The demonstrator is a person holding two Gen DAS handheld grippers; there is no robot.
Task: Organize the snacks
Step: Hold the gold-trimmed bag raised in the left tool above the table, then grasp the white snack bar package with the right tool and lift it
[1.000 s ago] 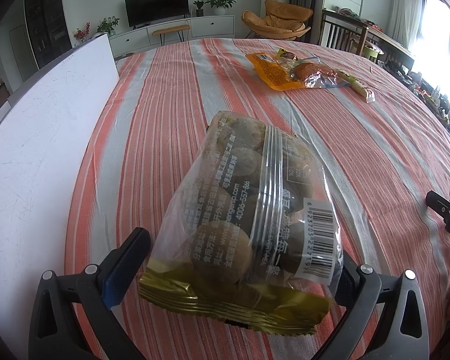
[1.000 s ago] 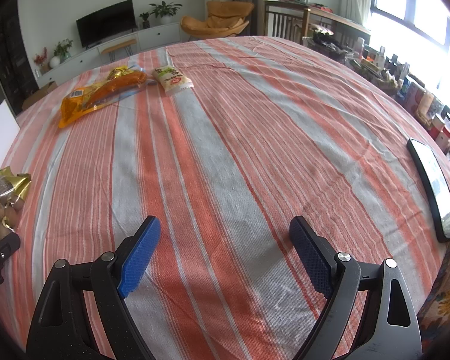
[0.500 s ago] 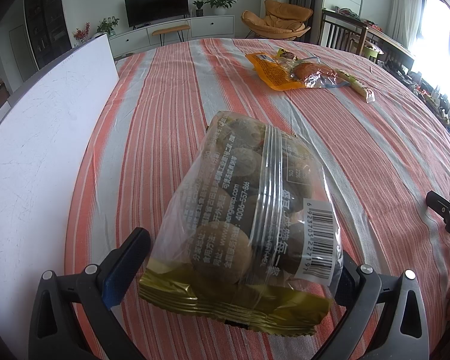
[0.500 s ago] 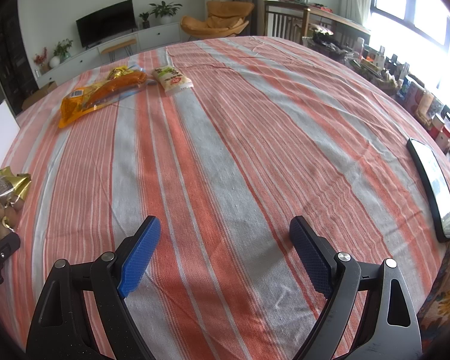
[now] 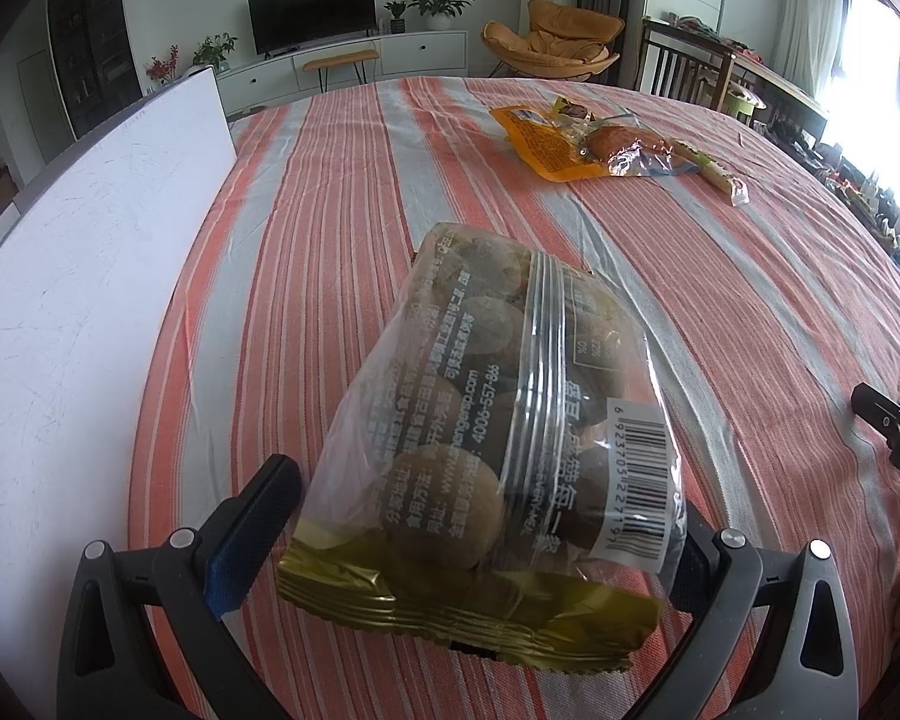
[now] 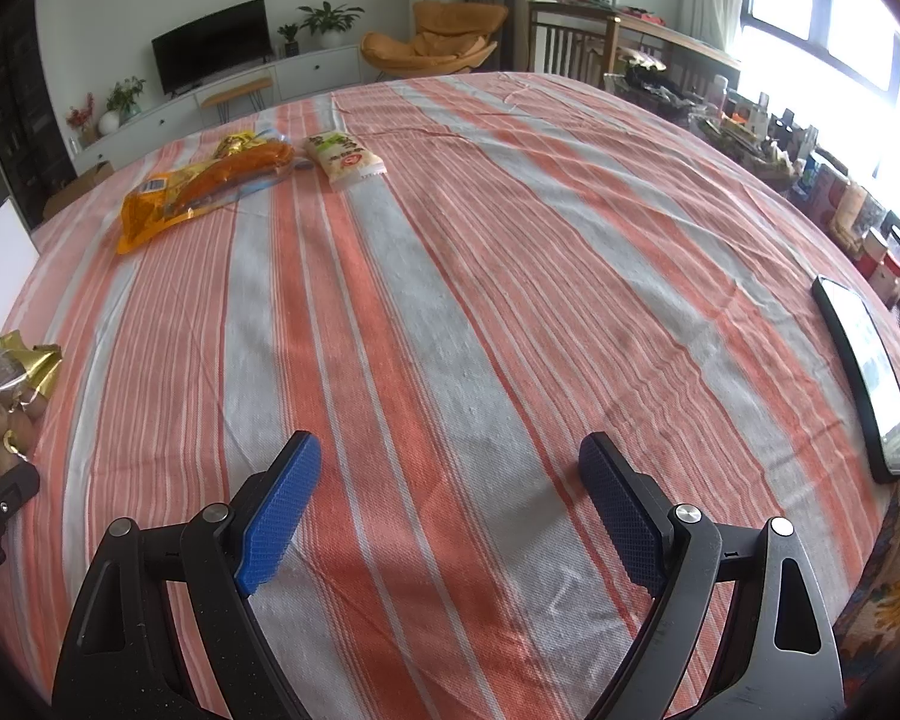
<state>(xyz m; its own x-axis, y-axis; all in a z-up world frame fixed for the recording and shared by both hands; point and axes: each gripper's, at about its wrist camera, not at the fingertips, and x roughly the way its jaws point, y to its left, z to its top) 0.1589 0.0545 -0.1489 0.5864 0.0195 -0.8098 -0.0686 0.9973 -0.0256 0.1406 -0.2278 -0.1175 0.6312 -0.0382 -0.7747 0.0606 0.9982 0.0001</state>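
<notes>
A clear plastic bag of round brown snacks with a gold crimped end (image 5: 498,420) lies lengthwise between the fingers of the left gripper (image 5: 474,516), its long axis running from near to far along the stripes of the cloth, the gold seam toward the camera and the rounded far end pointing at the far side of the table. A barcode label sits on its right flank. The left gripper's jaws stand wide; the left blue pad (image 5: 252,534) is apart from the bag, while the right pad is hidden behind the plastic, so contact there cannot be told. The bag rests on the orange and grey striped tablecloth (image 5: 330,228), near a flat white board (image 5: 78,276) at the left.

The right gripper (image 6: 450,510) is spread wide with nothing between its blue pads, above bare cloth. Far off lie an orange snack packet (image 6: 204,186) and, just right of it, a white snack pouch (image 6: 345,159). A dark phone (image 6: 870,378) lies at the right edge.
</notes>
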